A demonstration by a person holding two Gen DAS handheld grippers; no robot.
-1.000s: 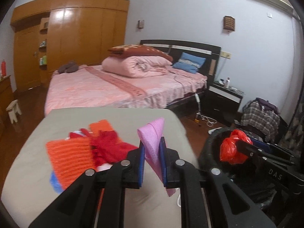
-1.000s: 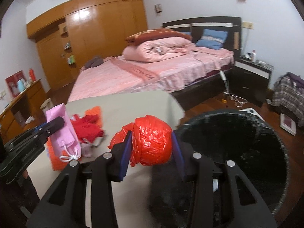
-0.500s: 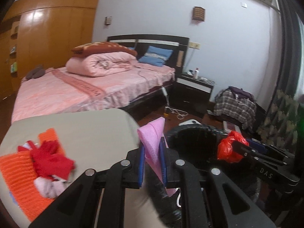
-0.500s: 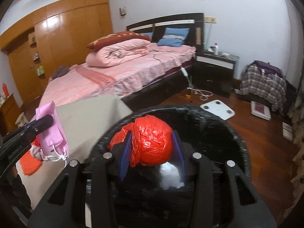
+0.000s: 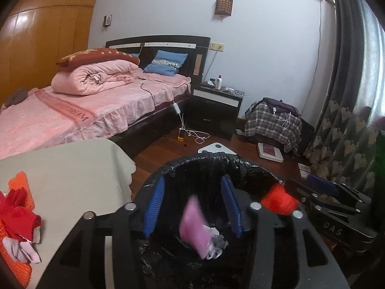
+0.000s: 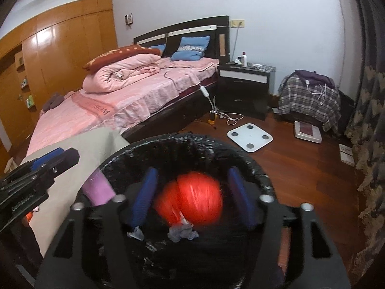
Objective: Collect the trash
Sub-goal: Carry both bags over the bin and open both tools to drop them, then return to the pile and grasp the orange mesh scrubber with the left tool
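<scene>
The bed fills the far left of the room, its dark frame edge running close to the table, with a strip of bare wood floor between them. That floor opens out toward the nightstand and a white scale lying flat beyond the bin.

The bin, lined in black plastic, stands just beside the table's scalloped corner; its rim sits a little apart from the tablecloth edge. Both tools hang over its mouth.

The left gripper has its blue pads spread wide, nothing between them. A pink bag (blurred, so in mid-air as far as I can tell) sits between and below the pads, inside the bin, above some grey scraps.

The right gripper is likewise spread, pads clear of the red bag, which is smeared with blur within the rim. From the left wrist view the red bag shows just at the tip of the right tool, at the bin's right edge.

Orange cloth and red rags lie at the table's near left edge, well apart from the bin.
</scene>
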